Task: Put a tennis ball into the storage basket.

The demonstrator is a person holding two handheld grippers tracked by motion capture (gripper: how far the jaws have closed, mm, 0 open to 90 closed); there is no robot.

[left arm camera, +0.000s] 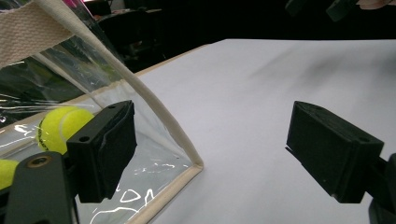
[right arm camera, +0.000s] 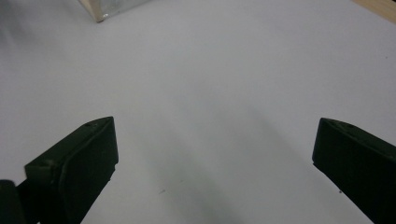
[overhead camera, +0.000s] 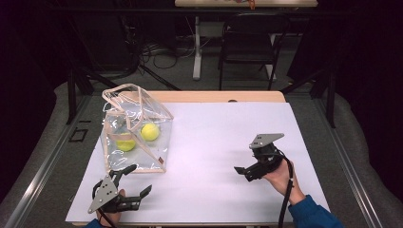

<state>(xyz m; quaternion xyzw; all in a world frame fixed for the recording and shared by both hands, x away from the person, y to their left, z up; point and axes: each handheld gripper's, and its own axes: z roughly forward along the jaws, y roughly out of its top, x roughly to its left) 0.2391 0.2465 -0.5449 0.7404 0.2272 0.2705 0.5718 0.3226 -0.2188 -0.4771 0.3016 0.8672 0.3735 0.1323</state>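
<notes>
A clear plastic bag [overhead camera: 135,126] with beige trim stands at the left of the white table [overhead camera: 214,142]. Two yellow tennis balls [overhead camera: 149,131] [overhead camera: 126,141] lie inside it. My left gripper [overhead camera: 138,180] is open just in front of the bag's near right corner, with nothing between its fingers. In the left gripper view the left gripper [left arm camera: 212,140] brackets that corner of the bag [left arm camera: 161,123], and one ball [left arm camera: 60,126] shows through the plastic. My right gripper [overhead camera: 244,164] hovers open over bare table at the right. In the right gripper view, the right gripper [right arm camera: 215,154] stands wide apart and the bag's corner [right arm camera: 100,9] is far off.
A strip of wooden table edge [overhead camera: 214,96] runs along the far side. Beyond it stand a black folding chair [overhead camera: 249,42] and a white desk leg [overhead camera: 196,47] on the grey floor. Dark curtains close in both sides.
</notes>
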